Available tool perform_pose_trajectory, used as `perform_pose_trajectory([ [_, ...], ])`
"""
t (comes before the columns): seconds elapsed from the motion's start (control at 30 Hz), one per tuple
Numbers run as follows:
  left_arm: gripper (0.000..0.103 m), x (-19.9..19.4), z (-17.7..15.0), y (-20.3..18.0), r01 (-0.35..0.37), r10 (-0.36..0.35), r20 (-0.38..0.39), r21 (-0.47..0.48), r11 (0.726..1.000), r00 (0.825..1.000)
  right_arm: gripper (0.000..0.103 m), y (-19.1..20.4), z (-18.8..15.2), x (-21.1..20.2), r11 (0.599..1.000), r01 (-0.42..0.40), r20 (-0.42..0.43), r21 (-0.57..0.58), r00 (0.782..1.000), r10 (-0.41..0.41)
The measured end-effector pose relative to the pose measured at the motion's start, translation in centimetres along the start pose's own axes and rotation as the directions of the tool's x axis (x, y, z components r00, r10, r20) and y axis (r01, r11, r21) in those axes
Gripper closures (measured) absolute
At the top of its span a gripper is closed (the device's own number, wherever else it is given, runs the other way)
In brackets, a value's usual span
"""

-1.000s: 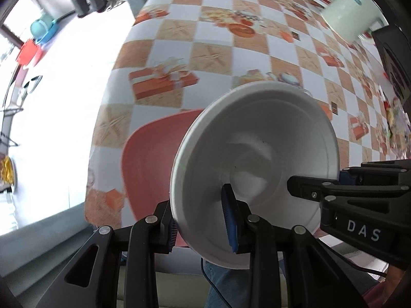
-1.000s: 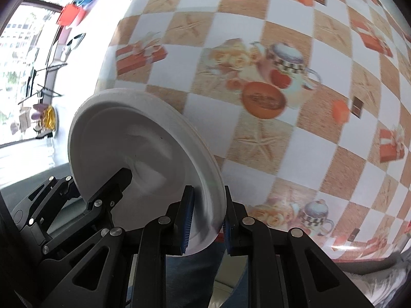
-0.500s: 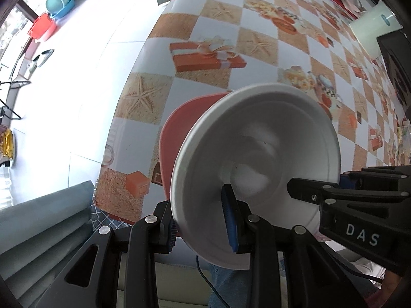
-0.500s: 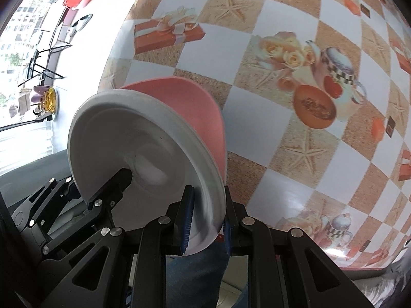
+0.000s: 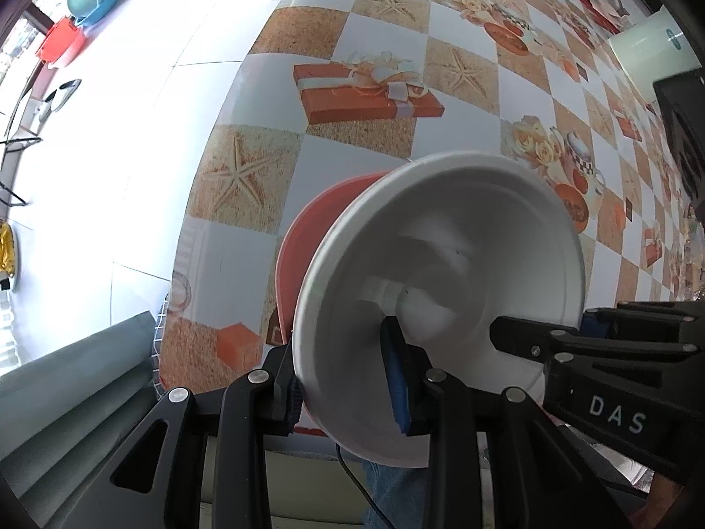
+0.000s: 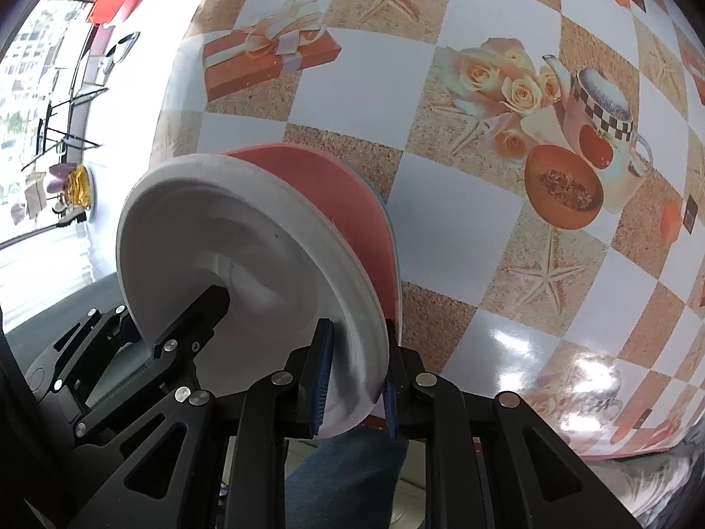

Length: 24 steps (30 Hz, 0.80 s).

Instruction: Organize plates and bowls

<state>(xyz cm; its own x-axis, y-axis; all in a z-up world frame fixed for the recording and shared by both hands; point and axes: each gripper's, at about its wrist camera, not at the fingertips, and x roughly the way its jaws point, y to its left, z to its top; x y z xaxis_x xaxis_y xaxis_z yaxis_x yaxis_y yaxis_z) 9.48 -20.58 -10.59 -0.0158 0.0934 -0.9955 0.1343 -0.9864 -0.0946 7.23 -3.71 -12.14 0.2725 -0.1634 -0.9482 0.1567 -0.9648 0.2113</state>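
A white bowl [image 5: 440,273] is held in the air by both grippers at once. My left gripper [image 5: 348,379] is shut on its near rim, one pad inside and one outside. My right gripper [image 6: 354,379] is shut on the opposite rim of the same white bowl [image 6: 229,238]. Each gripper also shows in the other's view: the right one [image 5: 595,352] and the left one [image 6: 132,352]. A red plate [image 5: 317,229] lies on the table directly behind and under the bowl; it also shows in the right wrist view [image 6: 352,203]. The bowl hides most of it.
The table [image 5: 440,44] has a checked cloth with starfish, gift and teapot prints; its near-left corner [image 5: 176,352] is close to the plate. A white cylindrical container [image 5: 647,48] and a dark device [image 5: 683,123] stand at the far right. White floor lies to the left.
Both grippers have carried the white bowl toward the table's near-left corner. The red plate has come further into view behind the bowl.
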Motion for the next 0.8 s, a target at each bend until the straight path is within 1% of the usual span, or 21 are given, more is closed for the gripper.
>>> perform_pose_trajectory([
  [0.17,0.069,-0.2,1.0,0.0,-0.001,0.001,0.011,0.026,1.0,1.0,0.082,-1.0,0.7,-0.6,0.998,-0.027,0.032,0.063,0.999,0.025],
  [0.33,0.069,-0.5,2.7,-0.7,-0.013,0.011,0.031,0.075,0.997,0.999,0.082,-2.4,1.9,-1.2,0.987,-0.06,0.084,0.152,0.995,0.047],
  [0.4,0.069,-0.6,3.8,-1.0,-0.011,0.009,0.033,0.085,0.996,0.999,0.082,-2.9,2.5,-1.4,0.981,-0.076,0.088,0.179,0.994,0.061],
  [0.47,0.069,-0.8,4.4,-1.3,-0.013,0.011,0.033,0.089,0.996,0.999,0.082,-2.8,2.7,-1.6,0.981,-0.075,0.089,0.179,0.994,0.06],
  [0.53,0.069,-1.0,4.6,-1.6,-0.032,0.027,0.042,0.107,0.994,0.999,0.082,-2.5,2.6,-1.7,0.985,-0.064,0.091,0.16,0.995,0.05],
  [0.63,0.069,-1.3,3.8,-2.2,-0.054,0.048,0.048,0.129,0.99,0.998,0.082,-2.2,2.3,-1.9,0.991,-0.042,0.089,0.13,0.996,0.031],
  [0.8,0.068,-2.0,2.8,-2.3,-0.05,0.045,0.054,0.106,0.993,0.998,0.081,-0.6,1.7,-2.4,0.998,0.002,0.099,0.067,0.995,-0.009],
])
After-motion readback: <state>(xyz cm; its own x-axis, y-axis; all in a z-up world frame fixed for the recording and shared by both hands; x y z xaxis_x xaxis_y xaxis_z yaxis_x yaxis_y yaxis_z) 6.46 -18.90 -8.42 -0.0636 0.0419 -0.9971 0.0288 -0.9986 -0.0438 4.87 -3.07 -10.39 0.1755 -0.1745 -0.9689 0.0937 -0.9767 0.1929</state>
